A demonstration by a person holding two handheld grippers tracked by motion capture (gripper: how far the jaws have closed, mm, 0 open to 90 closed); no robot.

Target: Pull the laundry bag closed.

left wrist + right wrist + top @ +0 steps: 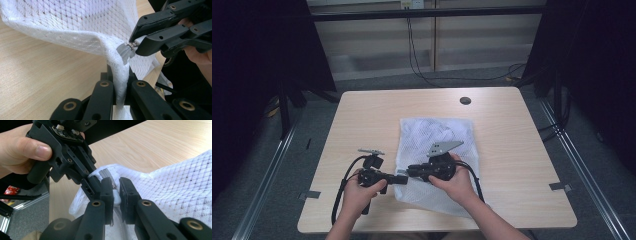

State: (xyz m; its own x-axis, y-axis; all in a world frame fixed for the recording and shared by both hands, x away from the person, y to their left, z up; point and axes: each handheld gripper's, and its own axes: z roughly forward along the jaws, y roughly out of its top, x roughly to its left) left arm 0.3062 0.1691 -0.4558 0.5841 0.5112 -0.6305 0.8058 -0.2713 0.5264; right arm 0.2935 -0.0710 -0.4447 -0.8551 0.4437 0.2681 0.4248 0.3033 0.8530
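Left gripper view: clamped mesh bag (75,27) corner at 6 o'clock, right gripper (135,47) pinched on zipper pull (126,51), risked slipping off small tab.

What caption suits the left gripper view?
Left gripper pinches white mesh bag while right gripper grips its zipper pull.

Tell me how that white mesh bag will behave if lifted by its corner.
The mesh bag is likely floppy: it folds and drapes where the left gripper pinches it. Probably light, being thin open netting. The zipper pull held by the right gripper seems its only stiff part.
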